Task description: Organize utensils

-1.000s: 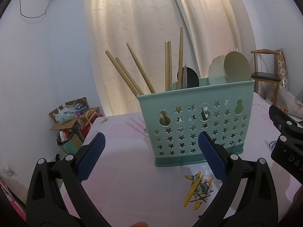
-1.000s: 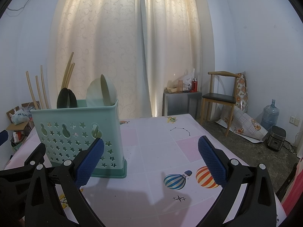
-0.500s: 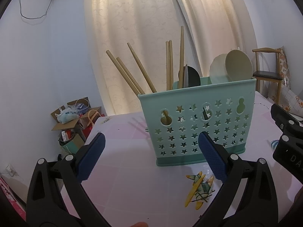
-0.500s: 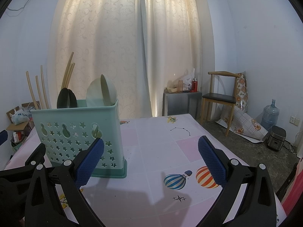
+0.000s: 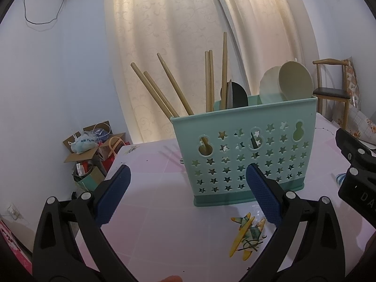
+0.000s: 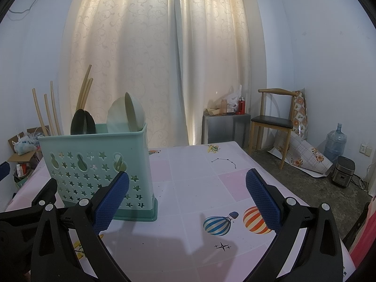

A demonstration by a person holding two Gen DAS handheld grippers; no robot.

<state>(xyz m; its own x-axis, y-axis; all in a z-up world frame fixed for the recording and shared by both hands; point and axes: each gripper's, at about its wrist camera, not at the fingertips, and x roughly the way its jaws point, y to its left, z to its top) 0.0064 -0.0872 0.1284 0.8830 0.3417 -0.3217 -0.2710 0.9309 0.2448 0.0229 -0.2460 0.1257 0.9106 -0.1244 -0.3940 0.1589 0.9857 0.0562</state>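
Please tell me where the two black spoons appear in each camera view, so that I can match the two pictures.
Left wrist view: the black spoons stand right of centre, above the rim of the green holder, between the chopsticks and the cream spoons.
Right wrist view: the black spoons stand at the left, above the holder's rim.
Shared landmark: the green holder with star holes.

caddy: smooth plastic | chopsticks: matt wood | tablecloth: glossy
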